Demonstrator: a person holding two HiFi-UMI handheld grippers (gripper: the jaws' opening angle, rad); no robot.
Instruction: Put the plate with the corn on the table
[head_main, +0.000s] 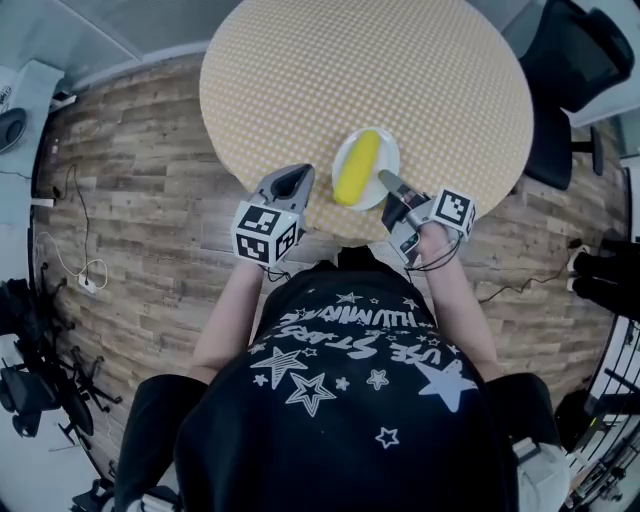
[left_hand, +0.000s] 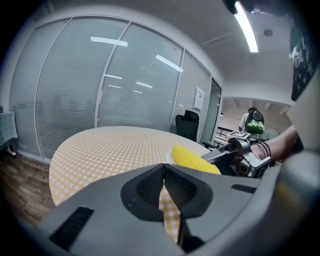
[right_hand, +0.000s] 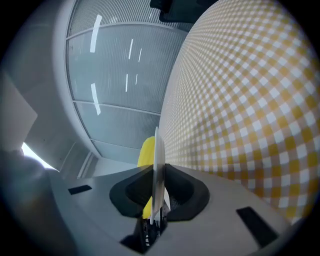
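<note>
My right claw (head_main: 392, 186) grips the plate (head_main: 388, 148) by its rim, corn (head_main: 357, 168) aboard, over the desk (head_main: 360, 70) near edge (touchdown unclear); left claw (head_main: 292, 184) closed, empty; I judge only setting-down and release remain.

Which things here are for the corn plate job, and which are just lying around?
For the job: plate, corn, table, right gripper with jaws shut on the plate's rim.
Just around: left gripper, jaws shut and empty; office chair; floor cables.
</note>
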